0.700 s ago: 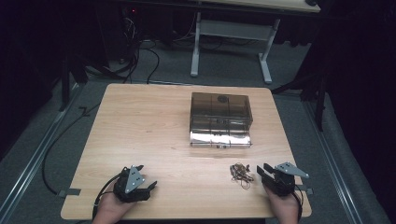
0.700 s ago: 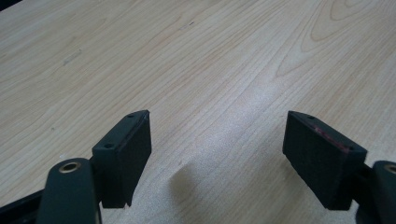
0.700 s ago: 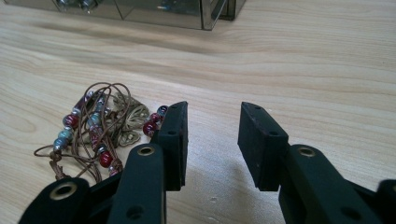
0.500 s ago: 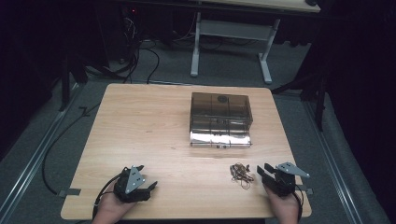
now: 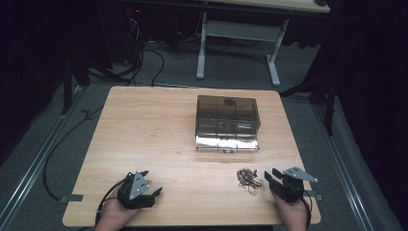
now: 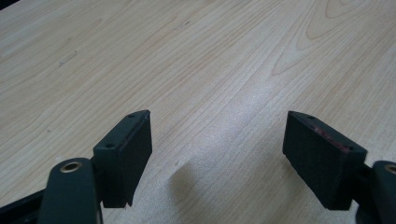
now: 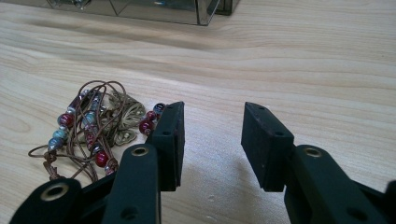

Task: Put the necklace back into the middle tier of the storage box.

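Right claw (image 7: 212, 140): jaws part open, nothing between them, low over the bench (image 5: 154, 125), barely shifted from a moment ago. Beaded cord necklace (image 7: 93, 128): heaped just beside its left jaw, not yet gripped. Left claw (image 6: 217, 158): wide open, empty; smoky box (image 5: 227, 122) mid-bench, well apart.

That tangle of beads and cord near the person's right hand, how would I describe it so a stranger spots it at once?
Start at the wooden table and find the smoky see-through box at its middle. Come toward the near edge on the right: the beaded cord necklace lies loose just left of the right tool. It is the one small brown tangle with red and blue-grey beads.
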Demonstrator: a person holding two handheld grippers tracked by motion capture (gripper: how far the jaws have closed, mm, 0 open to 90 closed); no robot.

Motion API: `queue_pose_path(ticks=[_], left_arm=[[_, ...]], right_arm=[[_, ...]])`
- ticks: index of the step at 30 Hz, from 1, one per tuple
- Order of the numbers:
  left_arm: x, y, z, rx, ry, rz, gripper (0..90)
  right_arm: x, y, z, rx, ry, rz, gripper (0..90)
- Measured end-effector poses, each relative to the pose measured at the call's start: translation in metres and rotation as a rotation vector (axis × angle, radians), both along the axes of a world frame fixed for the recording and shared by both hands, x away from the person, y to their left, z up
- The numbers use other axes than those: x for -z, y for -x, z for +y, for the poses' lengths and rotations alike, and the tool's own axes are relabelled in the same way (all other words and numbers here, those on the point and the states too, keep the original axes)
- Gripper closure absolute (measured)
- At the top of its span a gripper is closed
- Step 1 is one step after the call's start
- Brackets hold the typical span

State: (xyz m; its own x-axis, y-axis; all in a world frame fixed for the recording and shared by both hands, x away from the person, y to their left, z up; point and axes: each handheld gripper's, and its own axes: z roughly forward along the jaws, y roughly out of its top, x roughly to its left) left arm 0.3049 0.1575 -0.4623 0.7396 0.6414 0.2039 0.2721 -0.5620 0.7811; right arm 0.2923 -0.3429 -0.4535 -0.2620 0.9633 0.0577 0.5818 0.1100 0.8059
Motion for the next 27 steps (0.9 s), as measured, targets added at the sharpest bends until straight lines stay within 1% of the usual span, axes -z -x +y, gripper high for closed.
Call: queue_pose_path(ticks=[9,11,14,16,19,20,22,24,25,26,27], left_arm=[[0.000,0.000,0.000,-0.002,-0.005,-0.004,24.4],[0.000,0.000,0.000,-0.002,0.002,0.000,24.3],[0.000,0.000,0.001,-0.001,0.010,0.000,24.3],[0.000,0.000,0.001,0.001,0.013,-0.002,24.3],[-0.001,0.000,0.002,0.006,0.017,0.000,24.2],[-0.001,0.000,0.002,0.008,0.019,0.001,24.2],[-0.001,0.000,0.002,0.009,0.021,-0.001,24.2],[-0.001,0.000,0.002,0.009,0.023,-0.001,24.1],[-0.001,0.000,0.002,0.010,0.023,-0.002,24.1],[-0.001,0.000,0.002,0.010,0.023,-0.002,24.2],[-0.001,0.000,0.002,0.010,0.024,-0.001,24.2]], right_arm=[[0.000,0.001,0.000,0.004,-0.006,-0.003,60.8],[0.000,0.001,0.000,0.004,-0.008,-0.004,61.9],[0.000,0.000,0.000,-0.006,-0.004,0.002,62.0],[0.000,-0.001,0.001,-0.012,0.010,0.004,61.7],[-0.001,-0.002,0.002,-0.027,0.009,0.006,62.6],[-0.002,-0.002,0.003,-0.029,0.012,0.015,64.6],[-0.003,-0.003,0.003,-0.034,0.012,0.022,64.8],[-0.007,-0.005,0.003,-0.040,0.008,0.053,66.0],[-0.007,-0.005,0.003,-0.040,0.008,0.053,66.0],[-0.008,-0.006,0.004,-0.042,0.012,0.063,66.2],[-0.011,-0.009,0.005,-0.051,0.023,0.084,66.3]])
